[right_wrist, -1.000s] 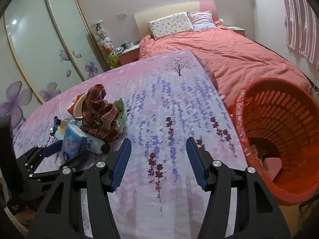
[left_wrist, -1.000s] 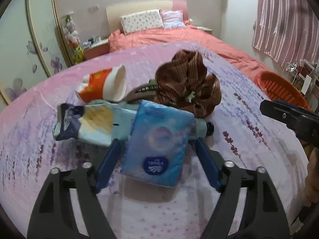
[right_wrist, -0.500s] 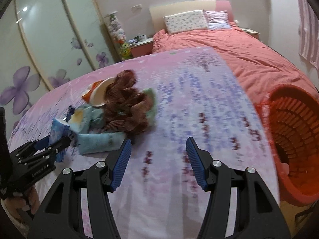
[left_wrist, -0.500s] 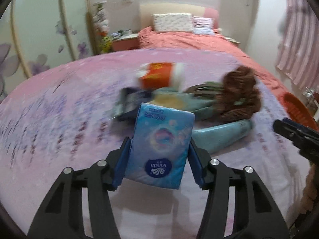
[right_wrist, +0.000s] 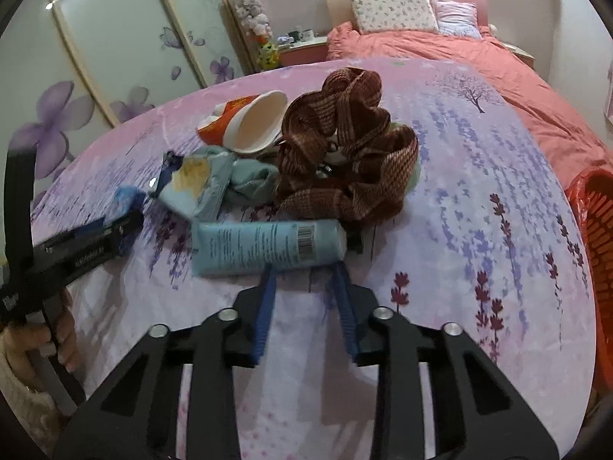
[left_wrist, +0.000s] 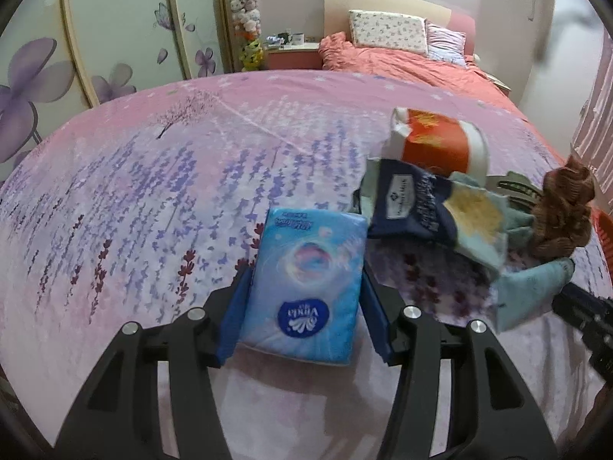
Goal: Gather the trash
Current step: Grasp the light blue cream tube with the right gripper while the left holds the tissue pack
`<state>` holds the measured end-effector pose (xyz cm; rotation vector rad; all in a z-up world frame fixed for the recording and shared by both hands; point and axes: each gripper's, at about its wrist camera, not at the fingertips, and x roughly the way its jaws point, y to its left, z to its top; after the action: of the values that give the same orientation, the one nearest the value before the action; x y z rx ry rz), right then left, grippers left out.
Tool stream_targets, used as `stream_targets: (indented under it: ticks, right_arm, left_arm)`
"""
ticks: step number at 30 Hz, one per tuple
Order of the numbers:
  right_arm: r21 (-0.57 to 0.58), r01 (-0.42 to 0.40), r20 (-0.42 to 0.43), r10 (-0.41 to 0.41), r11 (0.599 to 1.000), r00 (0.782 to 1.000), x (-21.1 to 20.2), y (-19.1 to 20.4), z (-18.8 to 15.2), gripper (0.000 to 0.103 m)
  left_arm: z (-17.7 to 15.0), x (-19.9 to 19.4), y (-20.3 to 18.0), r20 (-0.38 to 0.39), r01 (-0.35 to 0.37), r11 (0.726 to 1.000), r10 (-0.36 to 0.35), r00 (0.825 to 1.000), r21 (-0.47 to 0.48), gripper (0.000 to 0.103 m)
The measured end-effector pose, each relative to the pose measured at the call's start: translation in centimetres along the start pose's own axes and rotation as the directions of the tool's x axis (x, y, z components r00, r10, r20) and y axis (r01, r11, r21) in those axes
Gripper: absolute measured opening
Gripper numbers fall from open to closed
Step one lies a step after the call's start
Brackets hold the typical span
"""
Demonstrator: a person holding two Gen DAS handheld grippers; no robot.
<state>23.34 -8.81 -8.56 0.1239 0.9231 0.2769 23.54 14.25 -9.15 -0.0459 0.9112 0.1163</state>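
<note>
Your left gripper (left_wrist: pixel 304 297) clamps the tissue pack (left_wrist: pixel 306 287), while your right gripper (right_wrist: pixel 304 274), just closing, pinches only the edge of the blue tube (right_wrist: pixel 268 247) on the bedspread (right_wrist: pixel 479 191), so it may slip out before the orange basket (right_wrist: pixel 597 237).

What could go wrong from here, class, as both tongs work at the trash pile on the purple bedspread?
1. The right tongs, which have just been closing, pinch the light blue tube only near its cap end, so it may swing or slip.
2. The left tongs grip the soft blue tissue pack by its sides; it could squash and slide out.
3. The orange basket sits at the bed's far edge, so a throw might miss.
</note>
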Motion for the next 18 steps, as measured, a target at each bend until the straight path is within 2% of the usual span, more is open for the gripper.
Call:
stream_targets:
  ticks: [4,11,13,14,16,18]
  right_arm:
    - [0.059,-0.005,0.005,0.005,0.998,1.0,1.1,-0.4,1.5,0.028]
    - [0.078,0.03,0.02,-0.032,0.996,0.999,3.3,0.0,4.1,0.028]
    - [0.1,0.013,0.02,-0.015,0.995,1.0,3.0,-0.1,4.2,0.029]
    - [0.098,0.008,0.029,-0.011,0.995,1.0,2.7,0.0,4.0,0.03]
    - [0.079,0.006,0.055,-0.01,0.997,0.998,1.9,0.1,3.8,0.04]
    - [0.066,0.007,0.087,-0.012,0.998,0.996,1.1,0.3,3.7,0.041]
  left_arm:
    - [0.4,0.2,0.3,0.003,0.008,1.0,-0.008,1.0,-0.007,0.053]
    - [1.0,0.7,0.5,-0.001,0.012,1.0,-0.012,1.0,-0.009,0.054]
    - [1.3,0.7,0.6,-0.001,0.017,1.0,-0.017,1.0,-0.01,0.054]
    - [1.5,1.0,0.7,-0.002,0.018,1.0,-0.018,1.0,-0.009,0.054]
    - [1.6,1.1,0.8,-0.002,0.021,1.0,-0.021,1.0,-0.009,0.055]
    - [1.4,1.1,1.0,-0.001,0.023,1.0,-0.023,1.0,-0.009,0.055]
